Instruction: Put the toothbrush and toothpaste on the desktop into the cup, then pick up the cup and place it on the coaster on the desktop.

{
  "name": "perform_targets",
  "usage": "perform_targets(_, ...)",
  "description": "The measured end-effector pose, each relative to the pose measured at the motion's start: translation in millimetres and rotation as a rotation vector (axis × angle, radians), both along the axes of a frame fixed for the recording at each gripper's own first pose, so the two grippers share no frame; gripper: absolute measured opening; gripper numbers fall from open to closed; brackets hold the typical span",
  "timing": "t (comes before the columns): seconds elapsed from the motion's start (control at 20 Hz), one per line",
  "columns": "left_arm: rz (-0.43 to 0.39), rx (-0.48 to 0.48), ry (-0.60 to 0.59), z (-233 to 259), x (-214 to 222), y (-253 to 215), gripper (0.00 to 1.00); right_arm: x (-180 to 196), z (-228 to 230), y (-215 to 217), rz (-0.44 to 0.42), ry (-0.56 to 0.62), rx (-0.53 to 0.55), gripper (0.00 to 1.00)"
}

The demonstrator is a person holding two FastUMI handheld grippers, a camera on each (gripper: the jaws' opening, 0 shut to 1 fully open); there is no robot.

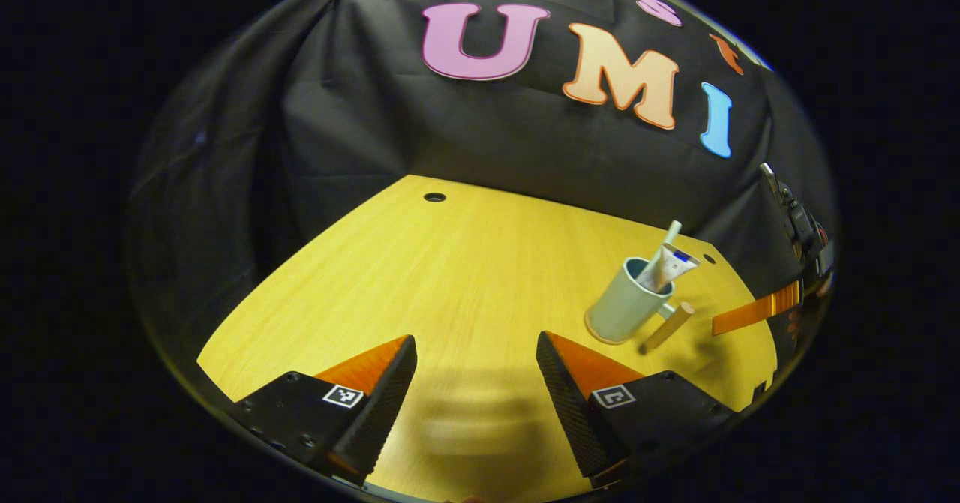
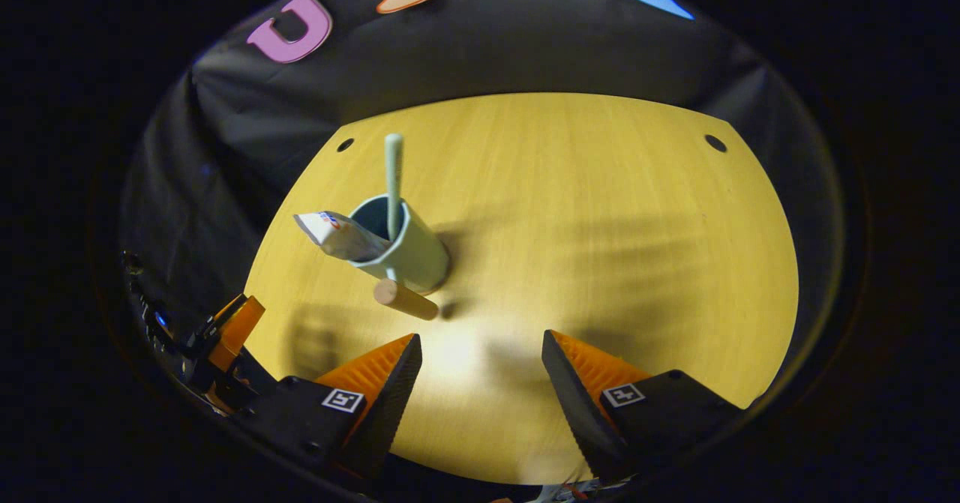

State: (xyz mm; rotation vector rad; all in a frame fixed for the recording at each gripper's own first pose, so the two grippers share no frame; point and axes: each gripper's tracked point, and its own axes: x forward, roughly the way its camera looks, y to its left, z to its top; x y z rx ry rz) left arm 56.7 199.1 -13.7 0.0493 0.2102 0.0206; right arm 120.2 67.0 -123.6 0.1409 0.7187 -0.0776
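Two things are standing in the cup point(image 1: 626, 308) in the left gripper view: the toothbrush point(image 1: 670, 235) and the toothpaste point(image 1: 672, 267). Nearer than the cup, the left gripper point(image 1: 476, 383) is hovering with fingers apart, holding nothing. In the right gripper view, the cup point(image 2: 409, 248) is sitting on the desktop point(image 2: 600, 211), its wooden handle point(image 2: 405, 300) pointing toward the right gripper point(image 2: 480, 383), whose fingers are spread wide around nothing.
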Motion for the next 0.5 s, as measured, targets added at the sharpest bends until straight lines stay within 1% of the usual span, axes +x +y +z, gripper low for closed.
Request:
perform_targets(0.15, -0.054, -0.001, 0.054, -11.1, -0.8, -24.5, 0.94, -28.3, 2.4, -27.2, -0.106, -0.070, 0.030, 0.99)
perform_targets(0.2, -0.064, 0.008, 0.078, -14.3, 0.3, -31.0, 0.94, -36.1, 3.6, -33.7, -0.133, -0.099, 0.036, 0.96)
perform_targets(0.25, -0.075, 0.013, 0.092, -14.6, 2.0, -38.5, 0.95, -41.6, 3.9, -37.7, -0.158, -0.128, 0.043, 0.99)
perform_targets(0.3, -0.096, 0.015, 0.101, -13.1, 2.7, -46.7, 0.94, -47.6, 4.2, -40.3, -0.174, -0.147, 0.054, 0.96)
perform_targets(0.35, -0.119, 0.020, 0.108, -10.8, 4.3, -55.0, 0.94, -52.1, 2.1, -39.1, -0.185, -0.160, 0.063, 0.99)
perform_targets(0.4, -0.137, 0.030, 0.109, -8.4, 6.4, -62.3, 0.94, -56.3, -0.5, -38.7, -0.192, -0.165, 0.065, 0.99)
perform_targets(0.45, -0.156, 0.043, 0.108, -5.1, 8.4, -68.9, 0.94, -59.7, -2.7, -39.6, -0.198, -0.169, 0.056, 0.96)
perform_targets(0.5, -0.173, 0.058, 0.110, -3.1, 9.5, -74.4, 0.94, -64.2, -3.3, -40.7, -0.201, -0.174, 0.045, 0.99)
